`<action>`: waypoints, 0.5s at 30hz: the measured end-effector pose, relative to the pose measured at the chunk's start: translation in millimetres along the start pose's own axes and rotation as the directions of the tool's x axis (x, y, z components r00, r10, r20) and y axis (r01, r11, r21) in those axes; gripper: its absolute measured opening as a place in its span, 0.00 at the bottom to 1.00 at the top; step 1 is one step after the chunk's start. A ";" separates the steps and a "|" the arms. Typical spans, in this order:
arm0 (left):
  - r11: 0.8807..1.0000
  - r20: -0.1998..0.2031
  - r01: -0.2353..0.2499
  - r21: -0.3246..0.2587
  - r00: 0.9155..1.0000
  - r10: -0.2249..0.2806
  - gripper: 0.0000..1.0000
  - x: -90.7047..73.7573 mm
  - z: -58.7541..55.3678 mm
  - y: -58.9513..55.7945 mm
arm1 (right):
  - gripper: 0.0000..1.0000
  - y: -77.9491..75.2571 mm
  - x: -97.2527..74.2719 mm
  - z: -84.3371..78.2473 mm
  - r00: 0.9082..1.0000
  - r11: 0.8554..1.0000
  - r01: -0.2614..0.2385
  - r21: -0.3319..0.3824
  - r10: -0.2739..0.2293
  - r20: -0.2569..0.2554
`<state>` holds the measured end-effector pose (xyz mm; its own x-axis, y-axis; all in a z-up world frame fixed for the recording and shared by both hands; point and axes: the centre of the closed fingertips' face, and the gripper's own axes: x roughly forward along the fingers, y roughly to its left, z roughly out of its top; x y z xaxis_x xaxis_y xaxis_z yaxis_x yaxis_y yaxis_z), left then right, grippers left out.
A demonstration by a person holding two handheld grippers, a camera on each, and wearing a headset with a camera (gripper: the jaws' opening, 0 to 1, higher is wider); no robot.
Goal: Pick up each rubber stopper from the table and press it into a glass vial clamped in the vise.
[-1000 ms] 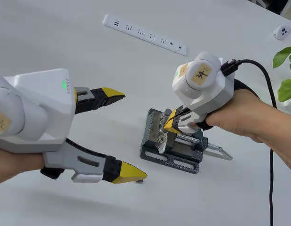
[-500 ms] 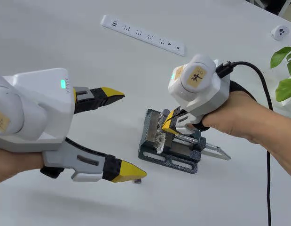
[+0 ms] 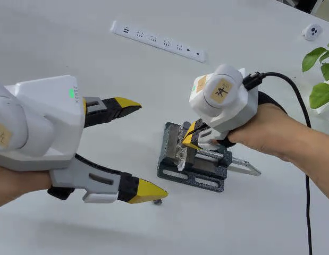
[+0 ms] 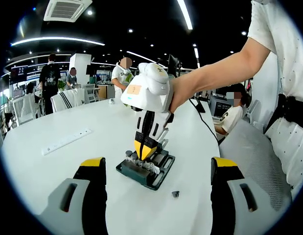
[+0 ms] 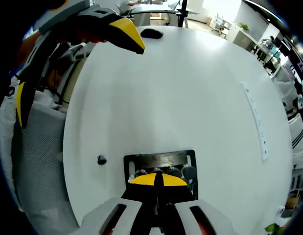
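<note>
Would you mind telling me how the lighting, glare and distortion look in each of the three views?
Head view: soft, even light, sharp, with a faint shadow under the vise. Left gripper view: fisheye curving the table edge, ceiling light strips glaring against a dim room. Right gripper view: strong fisheye, the white table nearly washed out, bright glare at the top.

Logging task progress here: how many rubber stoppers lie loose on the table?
1: a small dark stopper on the white table beside the vise, apart from it. The shut right gripper over the vise may hide others.
</note>
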<state>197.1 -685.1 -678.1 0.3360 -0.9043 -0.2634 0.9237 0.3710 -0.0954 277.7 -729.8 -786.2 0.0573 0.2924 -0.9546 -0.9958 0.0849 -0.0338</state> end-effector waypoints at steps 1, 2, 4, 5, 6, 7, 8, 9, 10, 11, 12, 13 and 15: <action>1.000 0.001 -0.001 -0.001 1.000 0.001 0.88 -0.3 0.0 -0.2 | 0.00 -0.2 -0.4 -0.1 1.000 1.000 -0.002 0.012 0.002 0.011; 1.000 0.000 -0.001 -0.001 1.000 0.001 0.88 -0.4 0.0 -0.6 | 0.00 -0.1 -1.1 -0.1 1.000 1.000 -0.003 0.028 0.003 0.021; 1.000 -0.002 -0.001 0.001 1.000 0.001 0.88 -0.7 -0.4 -2.2 | 0.00 -0.7 -2.2 -0.9 0.999 0.998 -0.012 0.060 0.010 0.042; 1.000 -0.001 0.000 -0.001 1.000 0.000 0.88 -0.6 -0.4 -3.1 | 0.00 -0.1 -2.6 -1.4 0.999 0.997 -0.021 0.068 0.018 0.049; 1.000 -0.002 -0.001 -0.001 1.000 0.001 0.88 -0.7 -0.6 -3.6 | 0.00 -1.1 -2.5 -3.4 0.999 0.997 -0.013 0.080 0.009 0.043; 1.000 -0.003 -0.002 -0.001 1.000 0.002 0.87 -1.1 -1.1 -3.7 | 0.00 -1.1 -2.5 -3.7 0.999 0.997 -0.009 0.073 0.005 0.048; 1.000 -0.001 -0.002 -0.002 1.000 0.002 0.87 -1.5 -1.1 -4.0 | 0.00 -1.3 -3.3 -5.9 0.999 0.997 -0.003 0.071 0.000 0.045; 1.000 0.001 -0.003 -0.004 1.000 0.003 0.87 -1.7 -1.0 -4.0 | 0.00 -1.9 -3.9 -7.2 0.999 0.997 0.000 0.072 -0.003 0.043; 1.000 0.000 -0.004 -0.006 1.000 0.004 0.87 -1.8 -1.4 -4.0 | 0.00 -1.5 -5.2 -9.4 0.999 0.997 0.001 0.072 -0.004 0.042; 1.000 -0.001 -0.005 -0.005 1.000 0.005 0.87 -1.8 -1.8 -4.1 | 0.00 -1.8 -5.6 -9.9 0.999 0.997 0.001 0.075 -0.004 0.042; 1.000 -0.001 -0.005 -0.004 1.000 0.005 0.87 -1.7 -2.0 -4.2 | 0.00 -2.3 -5.4 -8.0 0.999 0.997 -0.002 0.075 -0.002 0.047; 1.000 0.000 -0.005 -0.006 1.000 0.005 0.87 -1.7 -2.4 -3.9 | 0.00 0.0 -6.0 -4.8 0.998 0.996 -0.015 0.089 0.010 0.064; 1.000 0.001 -0.005 -0.006 1.000 0.005 0.87 -1.4 -2.5 -3.7 | 0.00 3.6 -6.0 0.8 0.996 0.994 -0.031 0.103 0.022 0.092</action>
<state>192.7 -684.7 -679.8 0.3404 -0.9027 -0.2632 0.9210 0.3765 -0.1003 273.8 -730.5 -780.4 0.0418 0.3802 -0.9240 -0.9845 0.1731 0.0267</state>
